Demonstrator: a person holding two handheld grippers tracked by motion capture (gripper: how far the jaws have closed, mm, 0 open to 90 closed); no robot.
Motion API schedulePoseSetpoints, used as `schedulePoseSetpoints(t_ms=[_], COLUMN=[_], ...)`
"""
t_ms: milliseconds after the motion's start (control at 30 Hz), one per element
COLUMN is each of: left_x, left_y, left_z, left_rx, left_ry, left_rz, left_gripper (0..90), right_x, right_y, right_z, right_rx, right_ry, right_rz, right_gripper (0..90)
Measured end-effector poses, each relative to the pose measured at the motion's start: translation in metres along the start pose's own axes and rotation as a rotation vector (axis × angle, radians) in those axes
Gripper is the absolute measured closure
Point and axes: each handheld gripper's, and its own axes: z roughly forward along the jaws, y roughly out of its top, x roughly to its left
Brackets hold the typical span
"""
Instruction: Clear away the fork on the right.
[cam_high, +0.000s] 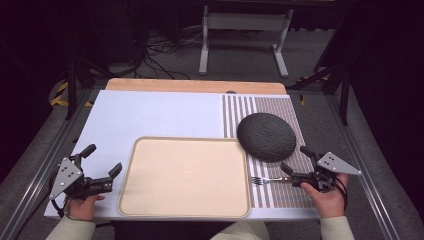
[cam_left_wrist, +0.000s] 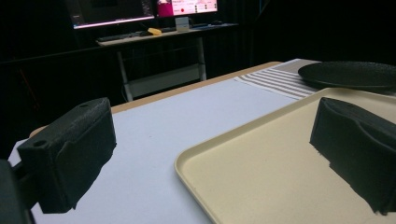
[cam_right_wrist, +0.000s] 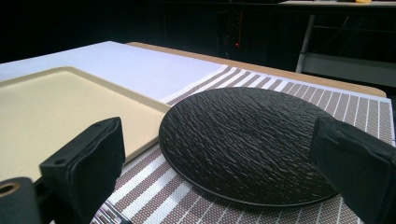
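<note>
Both jaws gape empty, the left gripper (cam_high: 102, 172) at lower left beside the beige tray (cam_high: 150, 200), the right gripper (cam_high: 295, 167) at lower right near the fork (cam_high: 267, 180) and black plate (cam_high: 266, 136), probably to grasp them.

We've got a beige tray (cam_high: 184, 177), black textured plate (cam_high: 266, 136) w/ brown-white striped mat (cam_high: 285, 187) right of the tray.

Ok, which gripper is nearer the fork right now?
Right. The right gripper sits just beside the fork on the striped placemat, jaws open at its handle end. The left gripper is across the beige tray, on its far side.
</note>
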Motion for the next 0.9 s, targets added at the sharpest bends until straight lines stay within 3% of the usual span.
schedulePoseSetpoints(t_ms=[133, 667, 900], left_x=[0.002, 0.003, 0.004], left_y=[0.000, 0.002, 0.002], left_z=[-0.003, -0.008, -0.008], left_rx=[-0.007, -0.012, -0.009], left_ry=[0.005, 0.012, 0.010], left_rz=[-0.021, -0.014, -0.013], left_gripper=[0.6, 0.6, 0.6], right_x=[0.000, -0.001, -0.005], right_y=[0.002, 0.000, 0.015], right_z=[0.000, 0.003, 0.011], right_rx=[-0.013, 0.005, 0.031], right_ry=[0.002, 0.021, 0.043], right_rz=[0.004, 0.015, 0.004], right_gripper=[4.1, 4.1, 4.3])
